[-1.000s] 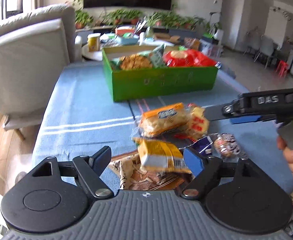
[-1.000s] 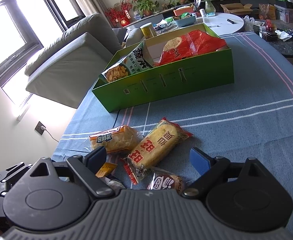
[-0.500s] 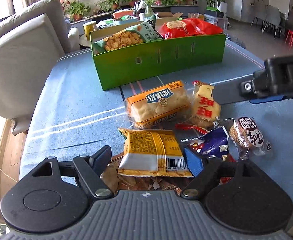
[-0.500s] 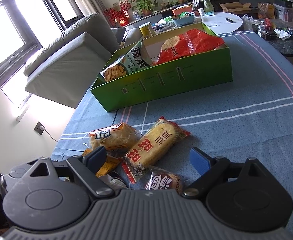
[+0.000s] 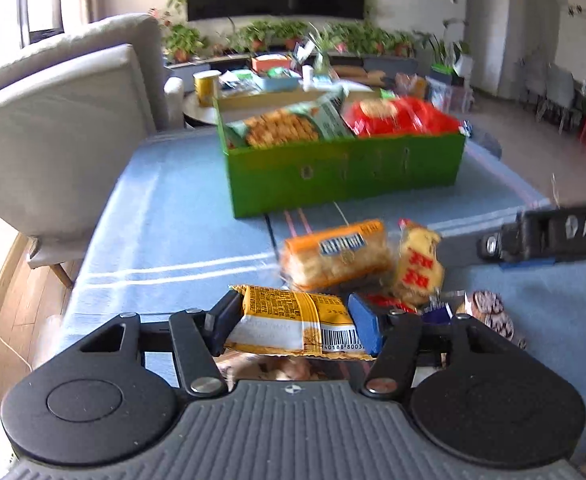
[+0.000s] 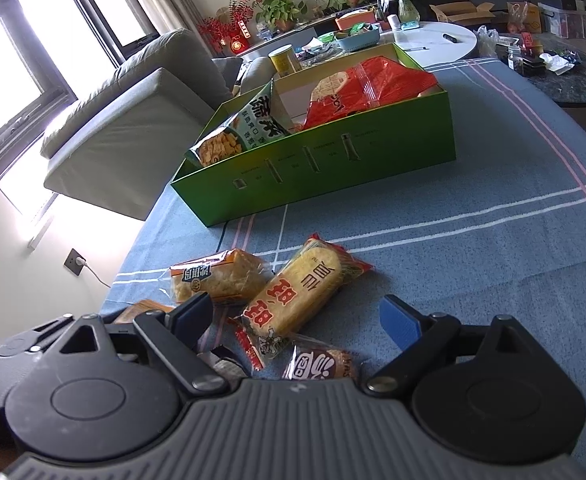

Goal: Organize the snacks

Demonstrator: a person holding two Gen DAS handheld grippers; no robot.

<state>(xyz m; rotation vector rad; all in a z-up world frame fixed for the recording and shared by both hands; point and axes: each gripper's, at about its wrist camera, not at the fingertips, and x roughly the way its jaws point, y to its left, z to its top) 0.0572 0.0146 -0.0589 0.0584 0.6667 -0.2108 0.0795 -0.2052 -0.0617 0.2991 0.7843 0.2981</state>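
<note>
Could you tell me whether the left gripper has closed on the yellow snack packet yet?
Yes: the left gripper has just closed on the yellow snack packet, both pads pressing its ends.

Blue striped tablecloth (image 6: 433, 240), green box (image 6: 333, 168), loose snack packets (image 6: 293, 300) nearer

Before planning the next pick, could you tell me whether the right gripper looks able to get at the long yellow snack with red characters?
Probably yes: the right gripper is open, and the yellow snack lies on top just ahead, nothing covering it.

Yellow snack pkt (image 5: 293, 322) pinched flat; green box (image 5: 345, 172) beyond.
</note>
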